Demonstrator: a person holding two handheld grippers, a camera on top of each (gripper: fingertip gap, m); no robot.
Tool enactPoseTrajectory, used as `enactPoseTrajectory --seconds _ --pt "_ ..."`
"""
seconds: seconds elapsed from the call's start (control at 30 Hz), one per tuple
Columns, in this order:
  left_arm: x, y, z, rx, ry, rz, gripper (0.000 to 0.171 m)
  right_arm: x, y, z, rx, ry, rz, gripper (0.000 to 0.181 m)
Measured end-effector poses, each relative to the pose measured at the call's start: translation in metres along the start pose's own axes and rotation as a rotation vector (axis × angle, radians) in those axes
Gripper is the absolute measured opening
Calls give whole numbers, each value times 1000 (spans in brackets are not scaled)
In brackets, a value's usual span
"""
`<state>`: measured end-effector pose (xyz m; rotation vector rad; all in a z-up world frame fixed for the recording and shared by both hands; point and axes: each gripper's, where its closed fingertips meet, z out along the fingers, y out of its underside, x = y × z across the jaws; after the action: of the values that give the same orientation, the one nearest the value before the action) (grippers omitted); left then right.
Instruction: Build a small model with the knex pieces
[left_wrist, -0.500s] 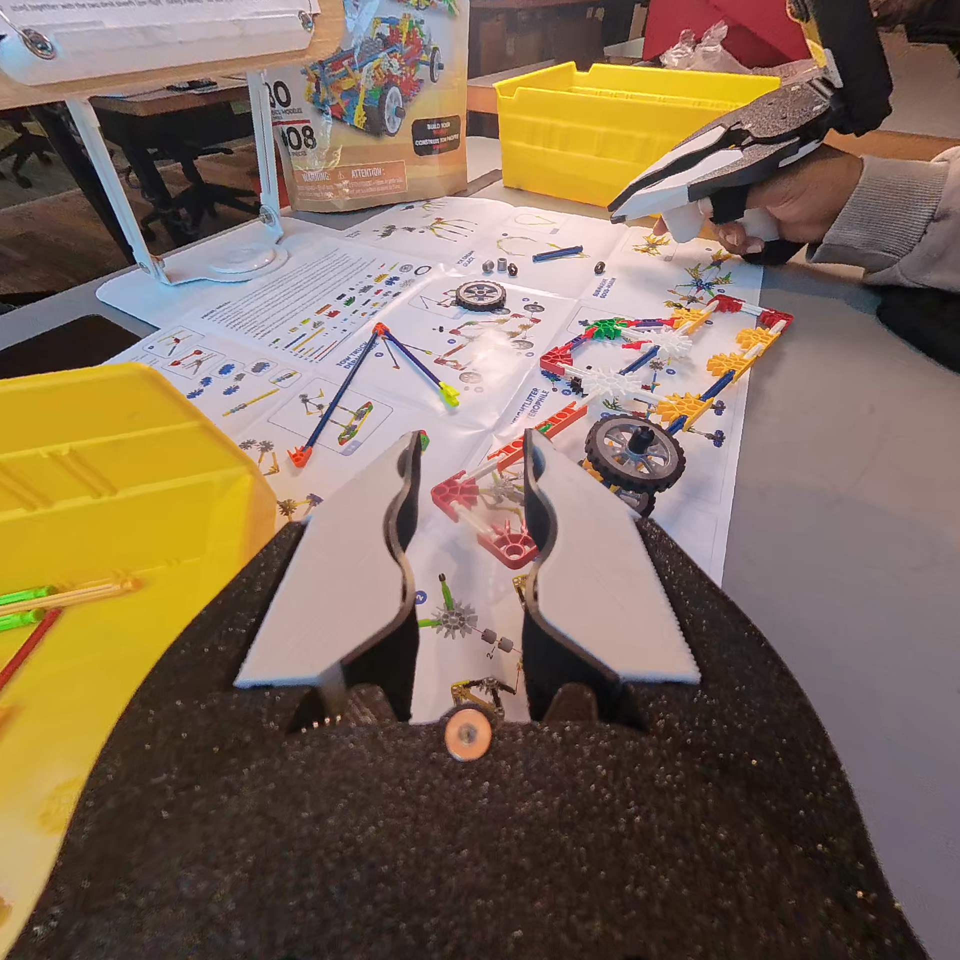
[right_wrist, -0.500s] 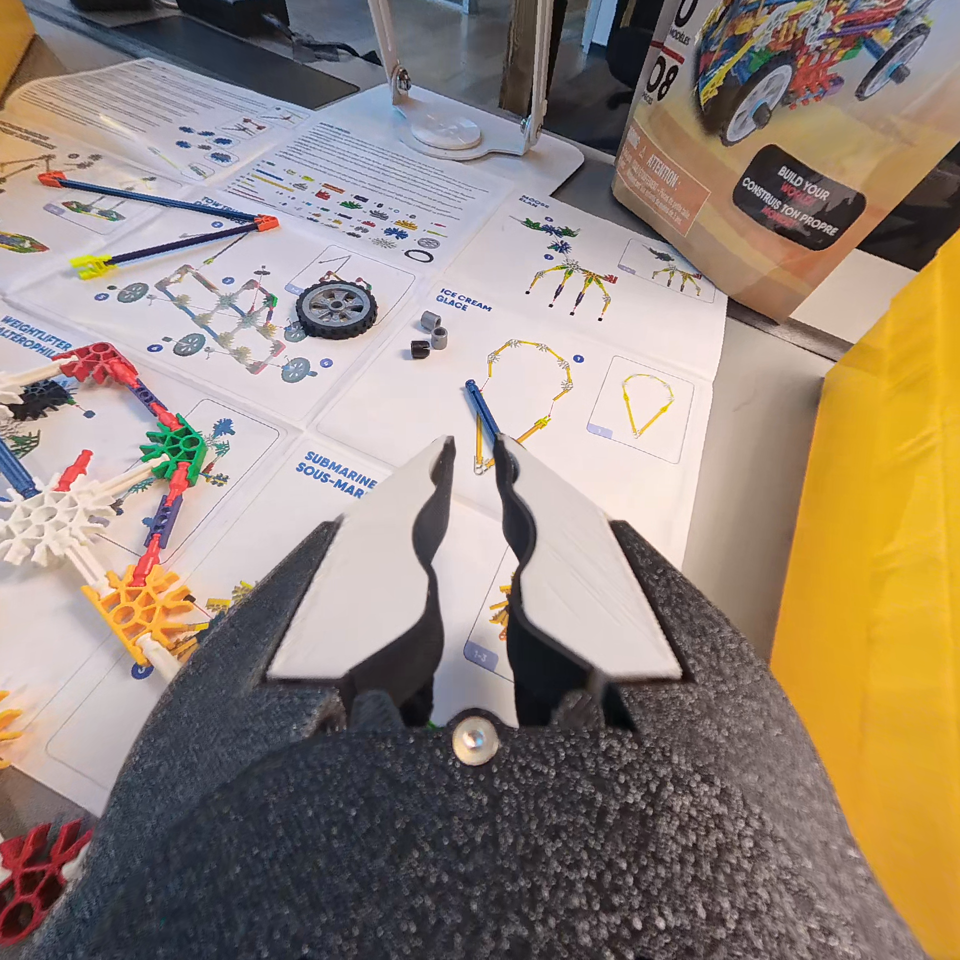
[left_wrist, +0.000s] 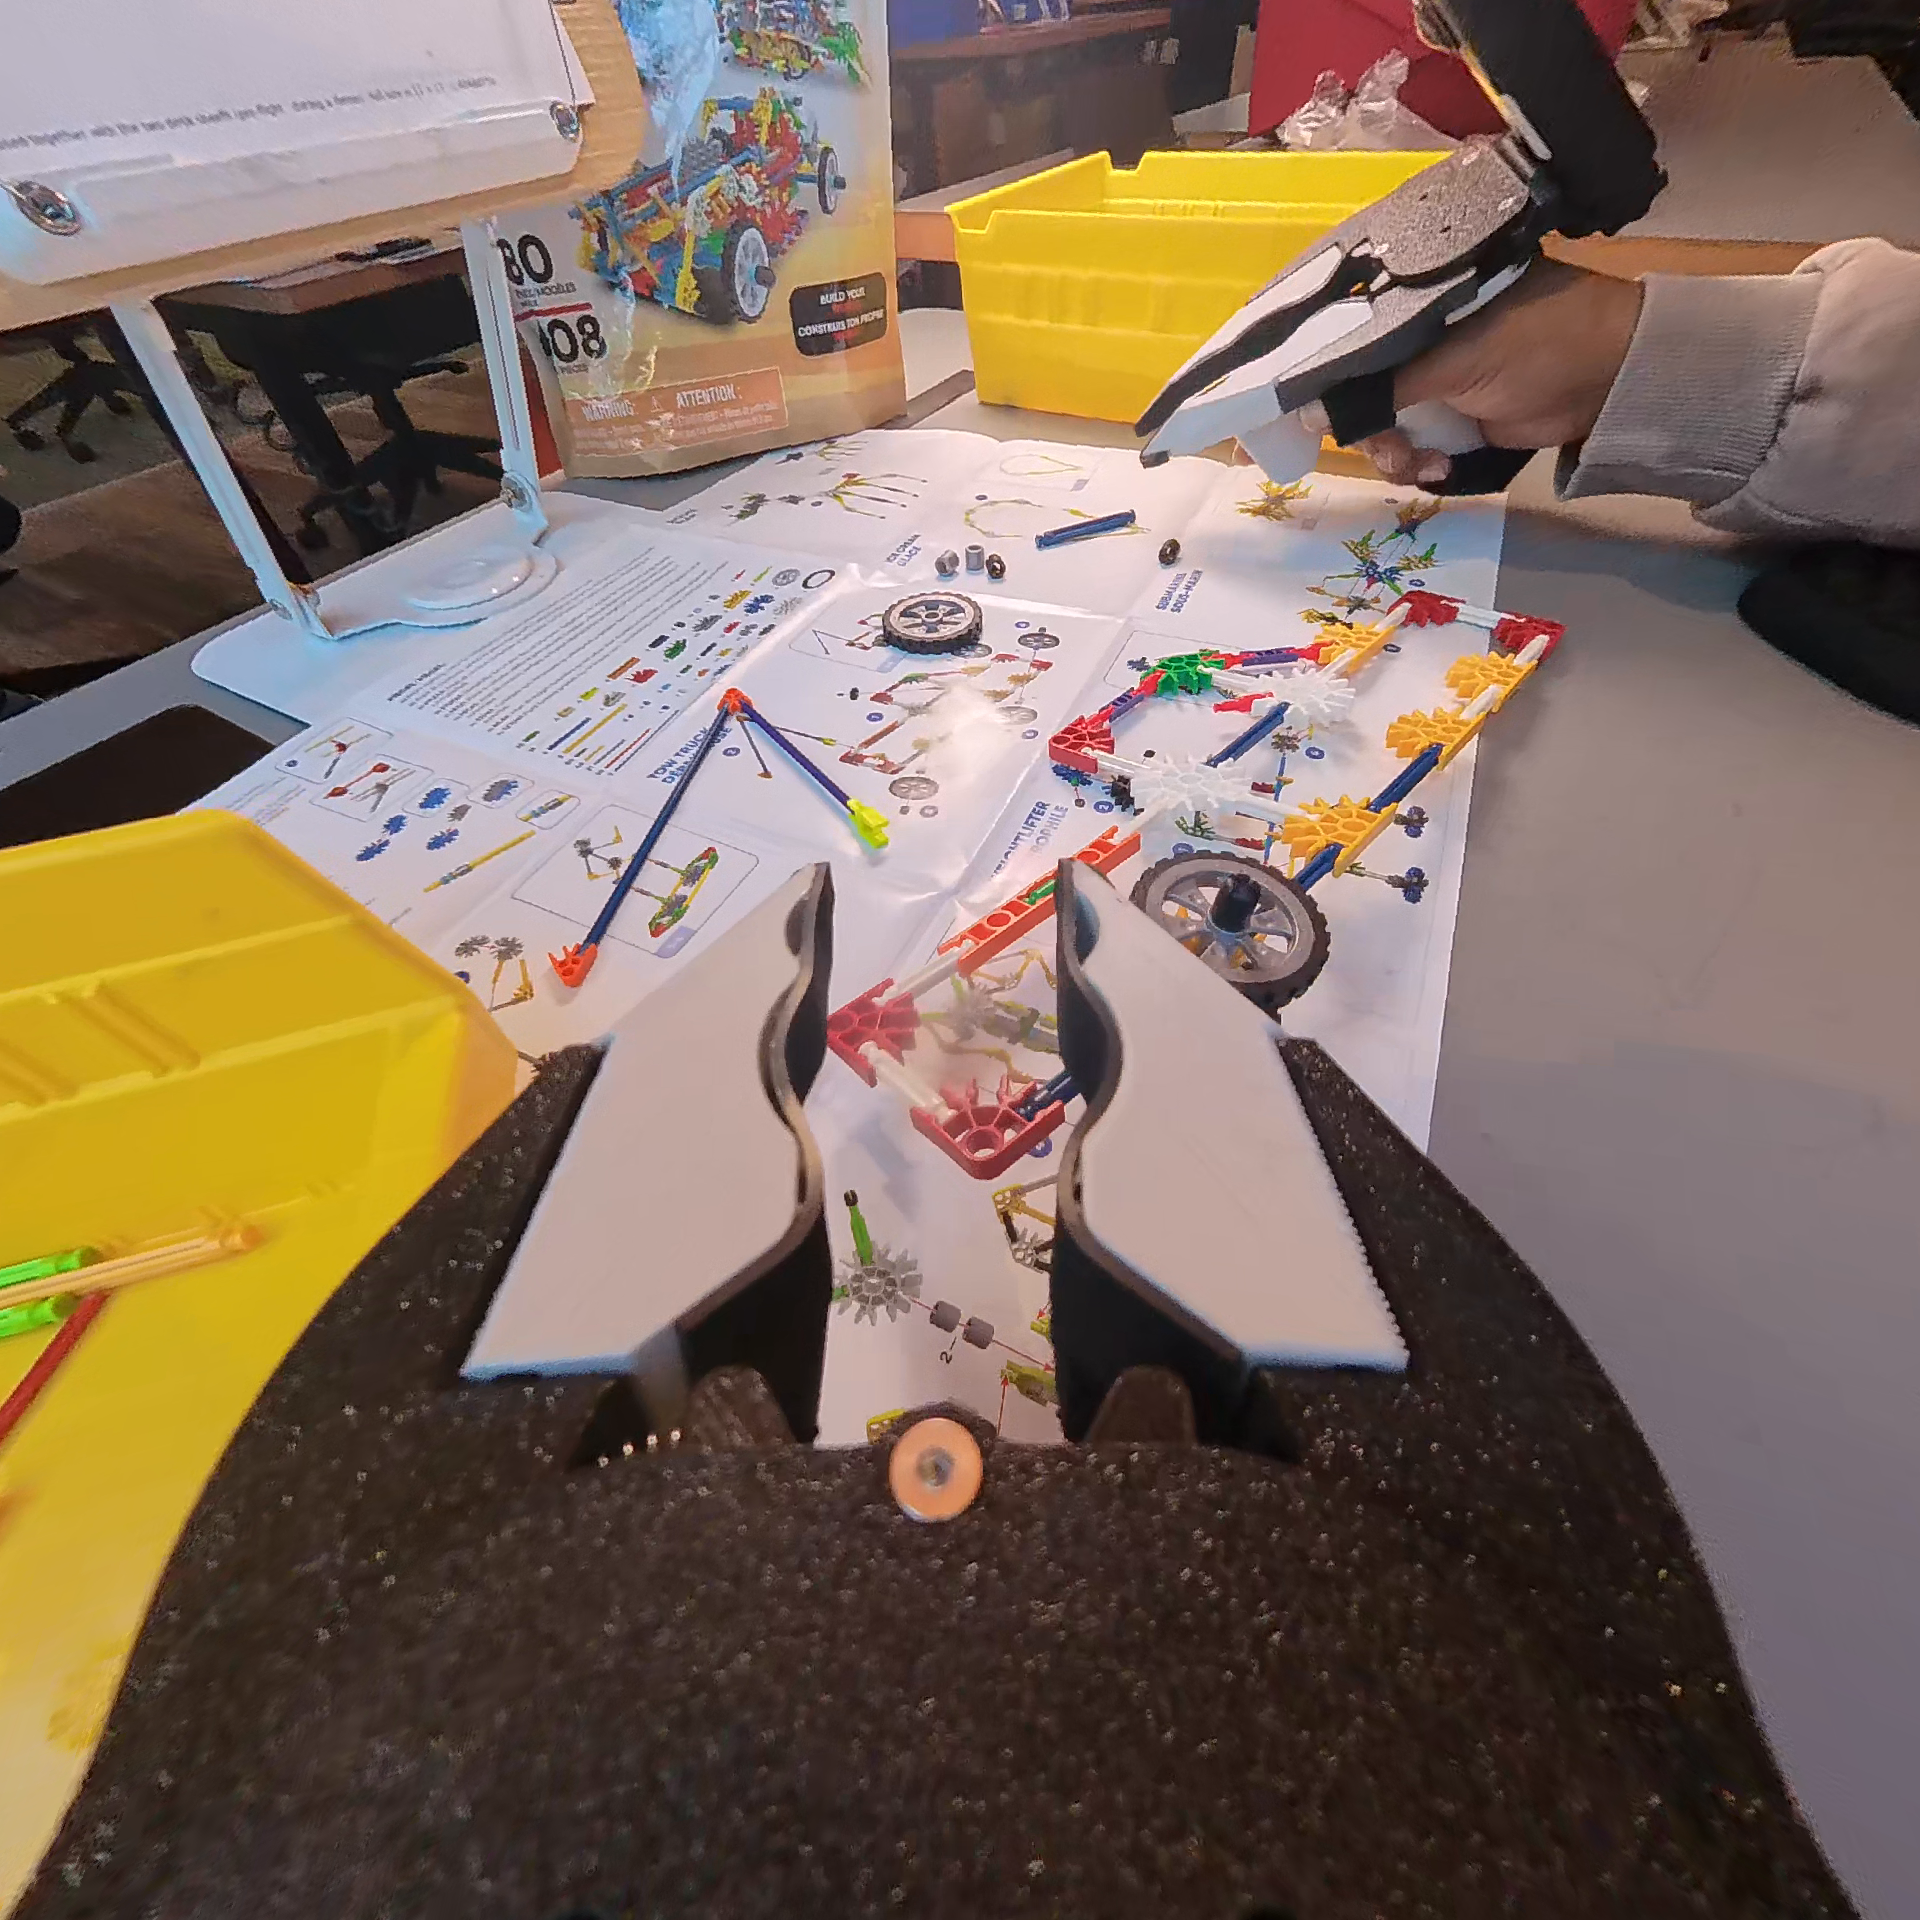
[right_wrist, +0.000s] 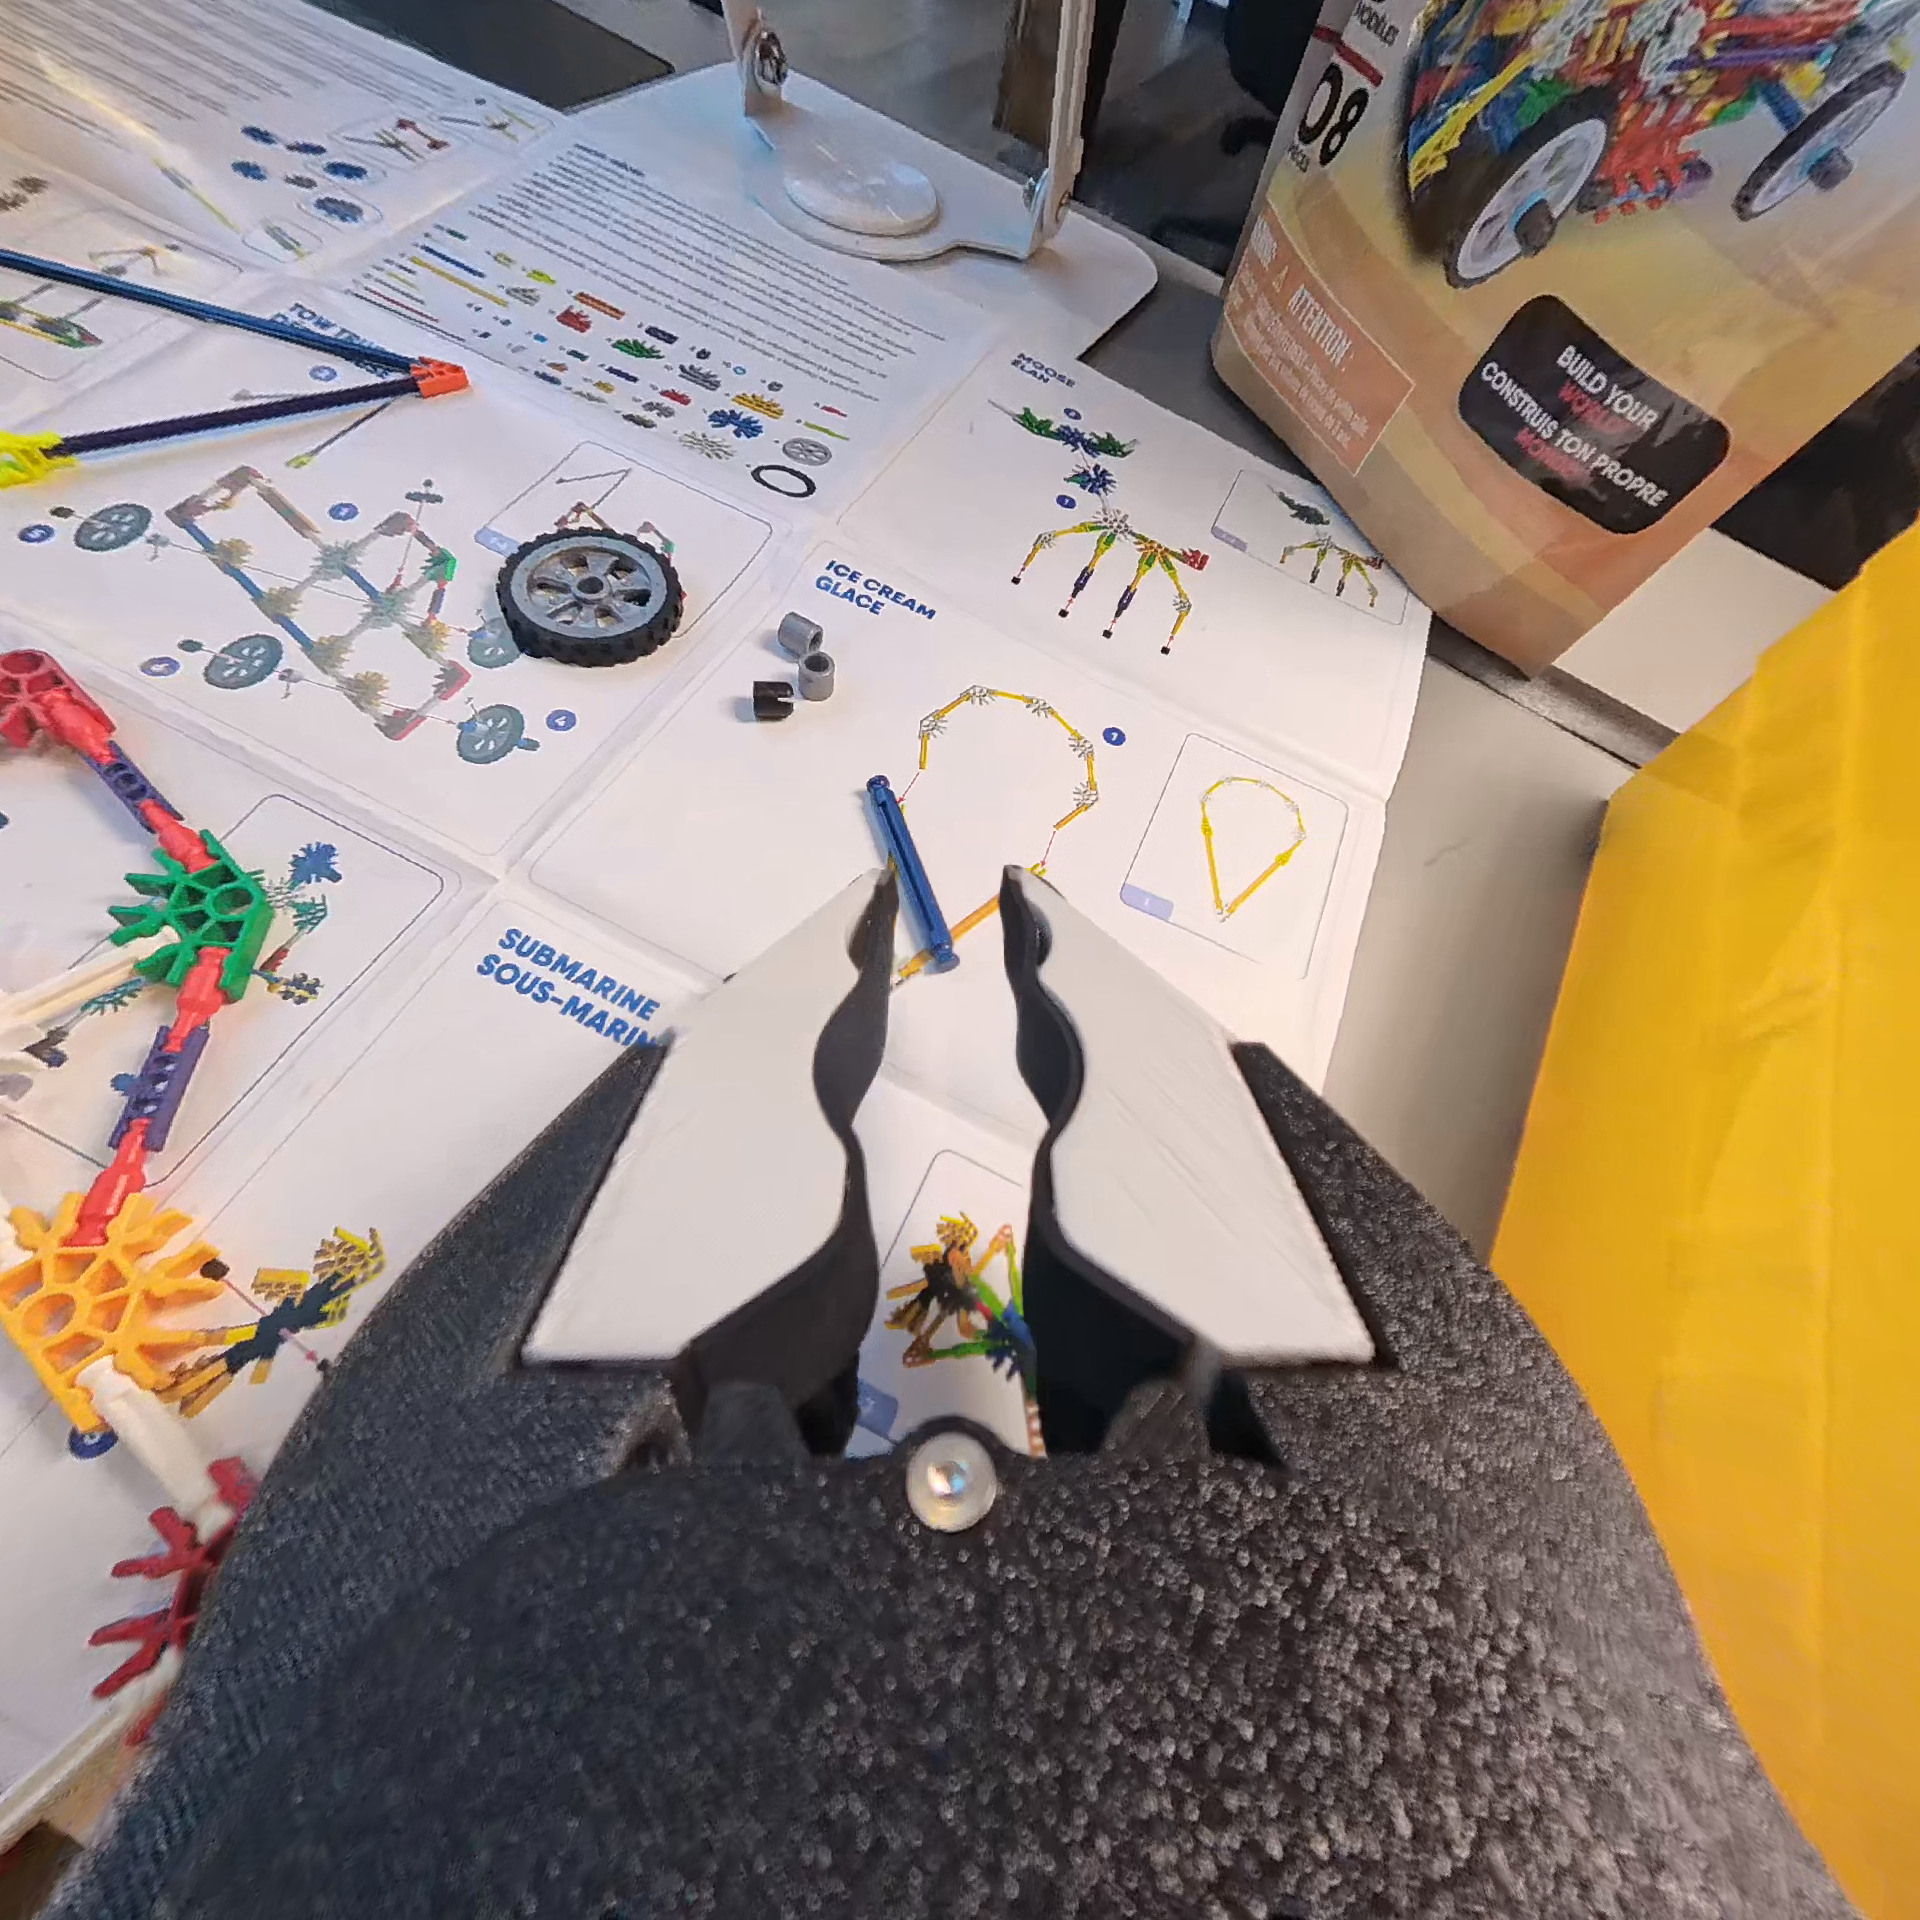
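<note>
Right gripper fingers have parted above slim blue plastic rod.

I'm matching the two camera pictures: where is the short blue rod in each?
Left wrist view: short blue rod lies far up the sheet, below the right gripper.
Right wrist view: it lies just ahead of the open jaws.
Shared landmark: the loose grey wheel flat on the instruction sheet.

Printed headings and numbers mark the instruction sheet. The toy box carries a slogan and warning.
</note>
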<state>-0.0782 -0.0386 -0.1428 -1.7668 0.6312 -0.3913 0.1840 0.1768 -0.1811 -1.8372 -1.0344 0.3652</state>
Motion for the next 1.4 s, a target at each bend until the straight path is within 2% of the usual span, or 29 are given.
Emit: enactPoseTrajectory --seconds 0.07,0.13,0.23,0.33,0.47,0.57,0.67,0.73,0.77,0.87,0.93,0.97,1.03,1.1,1.23,1.3,1.4 --pt "-1 1 1 -2 -14 14 40 1 -9 4 -3 -2 -28 18" --pt "-2 1 2 -5 -25 11 39 -11 -31 5 46 -53 -44 18" --pt "-3 -2 3 12 -38 6 39 -51 -58 15 41 -201 -159 19" --pt "-2 -4 4 21 -53 26 38 -86 -63 41 -44 -324 -204 32" --pt "-5 -4 3 23 -80 44 38 -99 -53 79 -165 -364 -133 40" --pt "-8 -7 1 41 -86 33 38 -99 -38 89 -252 -346 -157 45" --pt "-8 -9 1 53 -82 35 39 -100 -36 89 -246 -332 -169 16" --pt "-7 -10 3 58 -78 45 39 -101 -39 85 -223 -345 -180 9" --pt "-5 -10 3 61 -75 51 39 -102 -43 81 -199 -358 -164 10" --pt "-2 -11 5 65 -72 75 39 -93 -53 79 -159 -336 -129 31" --pt "-2 -13 6 73 -81 90 38 -91 -47 85 -195 -326 -121 51" --pt "-2 -14 6 78 -84 93 38 -93 -41 89 -223 -326 -123 56" --pt "-3 -16 8 86 -91 96 38 -98 -32 95 -256 -321 -147 43" --pt "-3 -17 10 88 -95 97 38 -101 -34 93 -260 -334 -152 42" --pt "-4 -25 11 118 -117 45 39 -108 -67 71 -73 -344 -267 42" --pt "-4 -36 14 136 -116 -46 41 -116 -90 49 58 -327 -373 41" --pt "2 -51 29 118 -62 -199 42 -137 -111 15 183 -328 -503 42"
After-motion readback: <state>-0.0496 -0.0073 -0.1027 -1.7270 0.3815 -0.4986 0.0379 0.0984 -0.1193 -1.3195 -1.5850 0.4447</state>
